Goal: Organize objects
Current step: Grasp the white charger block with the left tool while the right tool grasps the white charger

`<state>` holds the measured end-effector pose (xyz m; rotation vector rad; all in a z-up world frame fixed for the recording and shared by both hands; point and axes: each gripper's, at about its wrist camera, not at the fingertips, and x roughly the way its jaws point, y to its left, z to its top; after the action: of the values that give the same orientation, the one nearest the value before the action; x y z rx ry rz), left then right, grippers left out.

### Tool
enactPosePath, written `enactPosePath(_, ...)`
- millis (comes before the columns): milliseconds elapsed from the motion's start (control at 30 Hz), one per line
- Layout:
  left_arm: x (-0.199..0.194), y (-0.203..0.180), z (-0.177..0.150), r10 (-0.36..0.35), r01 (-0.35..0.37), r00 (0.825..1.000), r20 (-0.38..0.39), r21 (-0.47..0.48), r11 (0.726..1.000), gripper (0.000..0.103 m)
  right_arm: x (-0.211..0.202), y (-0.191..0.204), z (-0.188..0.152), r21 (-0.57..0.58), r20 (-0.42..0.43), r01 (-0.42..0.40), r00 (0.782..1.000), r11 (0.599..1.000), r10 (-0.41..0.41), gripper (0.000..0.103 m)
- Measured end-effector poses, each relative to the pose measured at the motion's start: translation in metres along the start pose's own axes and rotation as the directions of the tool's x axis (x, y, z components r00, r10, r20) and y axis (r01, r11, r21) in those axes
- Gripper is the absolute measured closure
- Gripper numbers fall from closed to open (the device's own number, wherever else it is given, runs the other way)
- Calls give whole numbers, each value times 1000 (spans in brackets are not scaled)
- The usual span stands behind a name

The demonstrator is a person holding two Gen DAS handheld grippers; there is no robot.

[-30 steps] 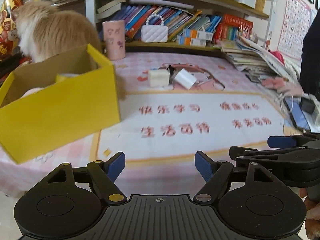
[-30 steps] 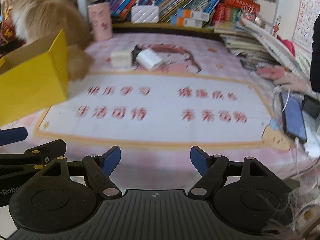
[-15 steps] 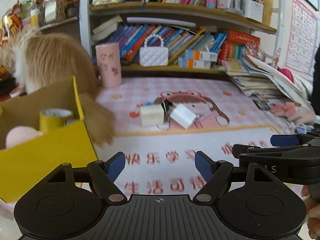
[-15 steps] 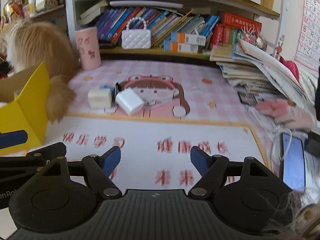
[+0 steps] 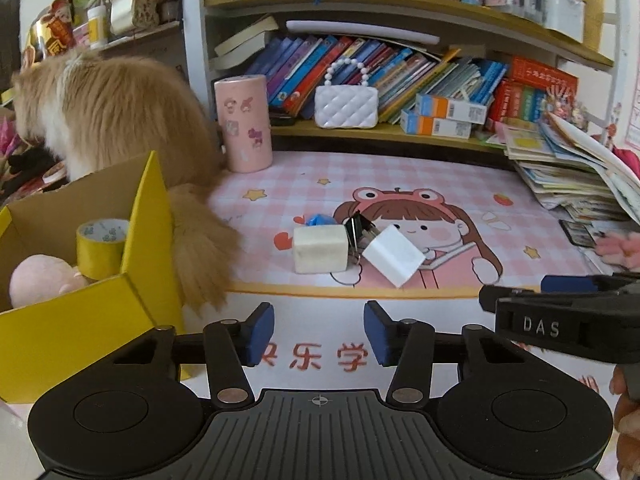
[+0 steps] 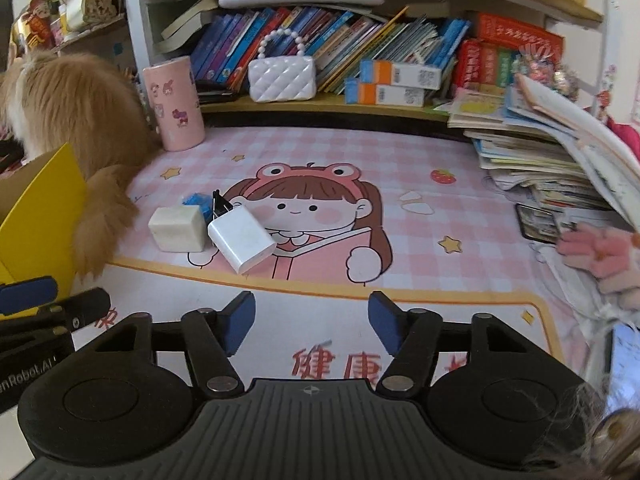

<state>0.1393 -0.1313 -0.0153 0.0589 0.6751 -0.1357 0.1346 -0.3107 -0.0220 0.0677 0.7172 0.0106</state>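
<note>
Advanced across the desk mat toward the small pile since the earlier frames, with the yellow box pushed out to the left edge of both views; narrowed the left gripper to a smallish gap and the right gripper to a middling one, both just closing, with nothing between either pair of jaws and no pad touching anything; found the task's things lying ahead on the mat: a cream block, touching or just beside a white charger, with a black binder clip wedged between and behind them and a blue scrap behind the block; judged the step as the approach to a first pick; best done by reopening wider than the block before descending, taking the block from its free left side, and keeping the charger for the right gripper so as not to drag the clip along; worth minding the cat, tail hanging against the box's outer wall near the drop path; saw the box open at the top, holding a yellowish tape roll standing on end and a pink plush just in front of it, with room left beside them; could not tell what the pink canister held.
</note>
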Motion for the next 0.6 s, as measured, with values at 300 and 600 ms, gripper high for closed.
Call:
enactPosePath(300, 45, -2, 31, 48, -48, 999, -23, -20, 999, 50, 50, -4, 21, -165, -48, -166, 986, 972, 160, 42)
enactPosePath(600, 89, -2, 51, 81, -84, 994, -76, -39, 996, 34, 99, 15, 40, -295, -78, -266, 964, 918, 254, 42)
